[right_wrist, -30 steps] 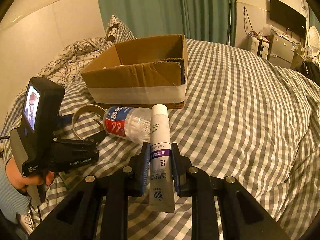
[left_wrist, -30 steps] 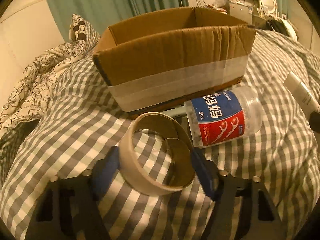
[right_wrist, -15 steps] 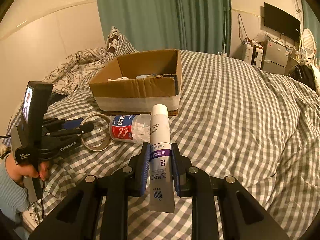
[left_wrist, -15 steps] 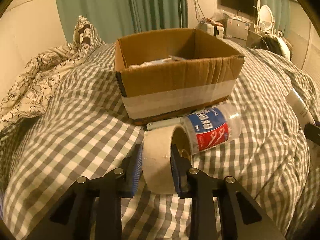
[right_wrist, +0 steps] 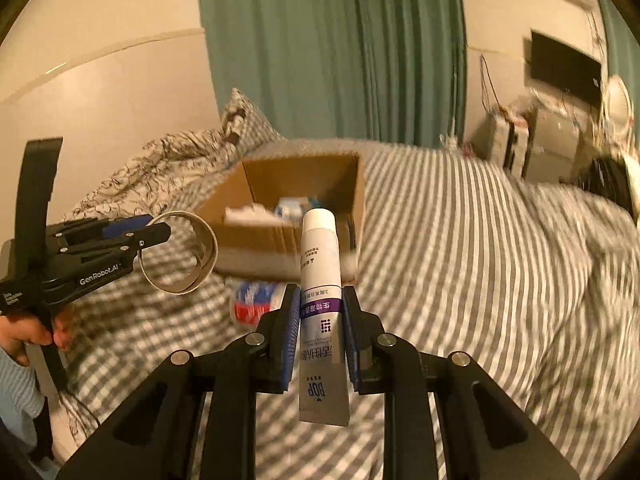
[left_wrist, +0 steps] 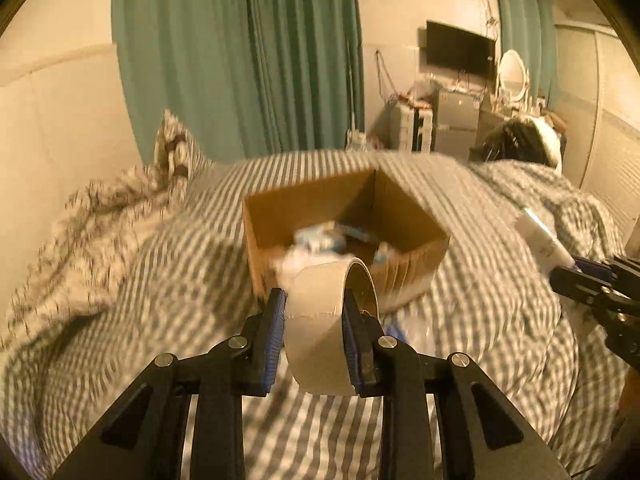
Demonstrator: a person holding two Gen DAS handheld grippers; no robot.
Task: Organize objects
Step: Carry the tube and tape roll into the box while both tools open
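— What is each hand carrying over the bed?

— The left gripper (left_wrist: 314,334) is clamped on a tape roll (left_wrist: 320,332), its blue pads pressing the roll's flat sides, and the roll hangs clear of the checked bedspread (left_wrist: 120,280). The right gripper (right_wrist: 321,336) is closed around a white tube (right_wrist: 322,300) with a purple band, cap end pointing forward, crimped end hanging below the fingers.

— And the box?

— An open cardboard box (left_wrist: 400,216) sits near the middle of the bed, just past both loads. Blurred items lie inside it; I cannot tell what they are. A clear jar (right_wrist: 252,304) with a blue and red label lies on the bedspread against the box's near side, between the two grippers in the right wrist view.

— Anything else in the room?

— Green curtains (right_wrist: 332,48) hang behind the bed's far edge, and a dark screen (left_wrist: 460,50) is mounted on the far wall.
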